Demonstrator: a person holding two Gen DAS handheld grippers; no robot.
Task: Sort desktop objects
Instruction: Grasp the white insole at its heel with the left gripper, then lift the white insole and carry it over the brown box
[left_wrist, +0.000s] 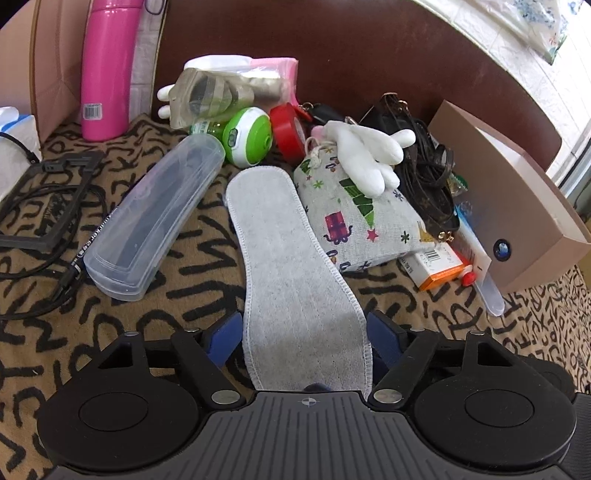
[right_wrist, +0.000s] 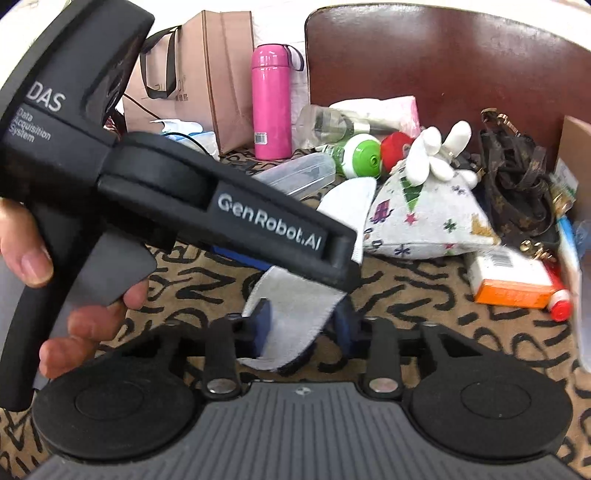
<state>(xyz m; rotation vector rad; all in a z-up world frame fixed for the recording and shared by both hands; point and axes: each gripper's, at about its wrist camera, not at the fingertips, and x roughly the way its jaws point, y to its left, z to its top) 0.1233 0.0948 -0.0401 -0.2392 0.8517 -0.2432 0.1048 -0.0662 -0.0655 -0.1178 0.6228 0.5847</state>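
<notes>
A grey felt insole (left_wrist: 291, 266) lies lengthwise on the patterned cloth, its toe towards the pile of objects. My left gripper (left_wrist: 306, 334) has its blue pads on both sides of the insole's heel end and is shut on it. In the right wrist view the same insole (right_wrist: 291, 317) curls between the pads of my right gripper (right_wrist: 304, 325), which is shut on its near end. The left gripper's black body (right_wrist: 221, 206) crosses that view from the left, above the insole.
Behind the insole lie a clear plastic case (left_wrist: 155, 218), a green-white ball (left_wrist: 248, 136), red tape (left_wrist: 290, 131), a printed pouch (left_wrist: 354, 218) with a white glove (left_wrist: 369, 151), a dark strap (left_wrist: 428, 173), an orange box (left_wrist: 439, 264), a tan box (left_wrist: 517, 206), a pink flask (left_wrist: 107, 70) and a brown chair back (left_wrist: 351, 48).
</notes>
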